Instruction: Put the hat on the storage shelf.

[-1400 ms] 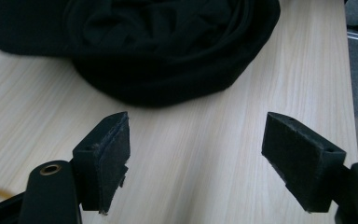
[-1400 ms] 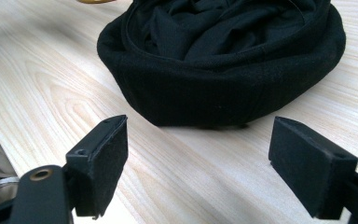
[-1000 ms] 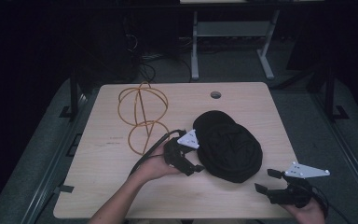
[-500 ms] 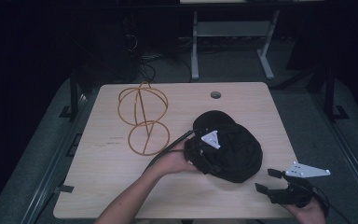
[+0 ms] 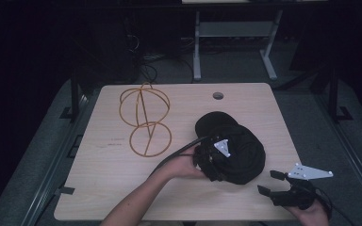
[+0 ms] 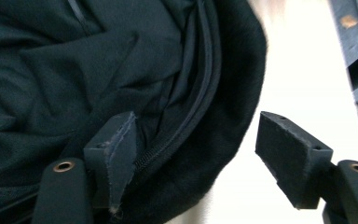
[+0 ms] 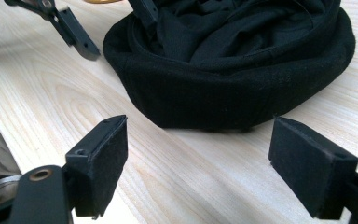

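The table (image 5: 122, 188) is a pale wood-grain top with rounded corners, standing on dark grey floor (image 5: 42, 155) in a dim room. At the left of the high view, black frame legs stand beside the table edge, and behind them dark cables (image 5: 143, 56) lie tangled on the floor. On the left half of the table rests an orange wire frame (image 5: 144, 117), a ring lying flat with hoops rising from it. Farther back, near the middle of the far edge, a small round grommet hole (image 5: 218, 95) is set into the top, and beyond it a light metal stand (image 5: 235, 37) rises from the floor. The black hat (image 5: 245, 150) lies right of centre on the table, its opening turned up and its dark lining crumpled inside. The left tongs (image 5: 212, 160) sit at the hat's near-left rim with the jaws apart; they have just closed a little, and in the left gripper view one pad lies inside against the lining (image 6: 51, 70) by a seam while the other stands outside over bare wood, so the rim is between them but not pinched. The right tongs (image 5: 271, 183) hover at the near right corner, jaws wide apart, nothing between them, the hat just ahead.
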A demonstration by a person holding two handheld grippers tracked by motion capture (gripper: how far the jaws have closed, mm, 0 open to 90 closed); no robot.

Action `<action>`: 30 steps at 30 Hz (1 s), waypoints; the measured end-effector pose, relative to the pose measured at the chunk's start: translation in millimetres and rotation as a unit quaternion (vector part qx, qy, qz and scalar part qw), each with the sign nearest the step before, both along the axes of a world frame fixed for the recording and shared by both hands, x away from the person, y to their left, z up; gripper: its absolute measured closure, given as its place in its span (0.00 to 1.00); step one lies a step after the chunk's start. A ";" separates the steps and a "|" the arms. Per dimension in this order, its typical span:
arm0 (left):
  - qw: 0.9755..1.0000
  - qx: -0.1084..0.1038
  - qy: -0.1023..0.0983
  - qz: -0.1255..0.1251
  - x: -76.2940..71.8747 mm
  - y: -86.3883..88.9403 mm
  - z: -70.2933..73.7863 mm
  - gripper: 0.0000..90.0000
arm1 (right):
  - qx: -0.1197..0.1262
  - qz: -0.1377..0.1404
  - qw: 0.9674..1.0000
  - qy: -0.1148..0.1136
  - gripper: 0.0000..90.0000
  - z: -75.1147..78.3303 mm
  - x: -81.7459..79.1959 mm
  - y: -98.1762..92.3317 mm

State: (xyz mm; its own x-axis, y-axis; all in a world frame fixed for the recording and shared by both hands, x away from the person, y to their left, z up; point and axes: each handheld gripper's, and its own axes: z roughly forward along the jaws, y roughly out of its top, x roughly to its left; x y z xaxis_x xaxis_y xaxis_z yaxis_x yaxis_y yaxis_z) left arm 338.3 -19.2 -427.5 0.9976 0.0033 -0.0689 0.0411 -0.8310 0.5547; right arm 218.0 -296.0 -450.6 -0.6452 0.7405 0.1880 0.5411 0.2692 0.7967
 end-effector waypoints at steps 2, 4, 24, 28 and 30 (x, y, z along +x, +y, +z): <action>1.000 0.009 -0.006 -0.001 -0.8 -2.4 -4.7 0.31 | -0.005 0.002 1.000 0.003 0.21 -0.7 0.5 0.7; 1.000 0.009 -0.009 -0.001 -0.8 -2.8 -5.1 0.35 | -0.005 0.003 1.000 0.003 0.21 -0.9 0.6 0.8; 0.999 0.047 -0.025 -0.008 -0.4 -10.2 -18.3 0.69 | 0.001 0.004 1.000 0.002 0.22 -1.9 0.1 3.1; 0.998 0.046 -0.027 -0.017 -2.6 -11.3 -17.6 0.76 | 0.003 0.003 1.000 0.003 0.23 -2.9 0.0 4.1; 0.998 0.040 -0.032 -0.028 -4.5 -11.6 -15.3 0.80 | 0.006 0.002 1.000 0.004 0.24 -4.2 0.3 4.5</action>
State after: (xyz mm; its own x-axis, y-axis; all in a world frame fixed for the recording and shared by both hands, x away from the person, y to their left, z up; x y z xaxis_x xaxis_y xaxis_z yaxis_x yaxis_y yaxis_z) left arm 333.8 -30.9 -442.7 0.9987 -0.0500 -0.0076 -0.0400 -0.8732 0.4858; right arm 218.3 -291.5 -454.8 -0.6470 0.7351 0.2025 0.5466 0.2620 0.7954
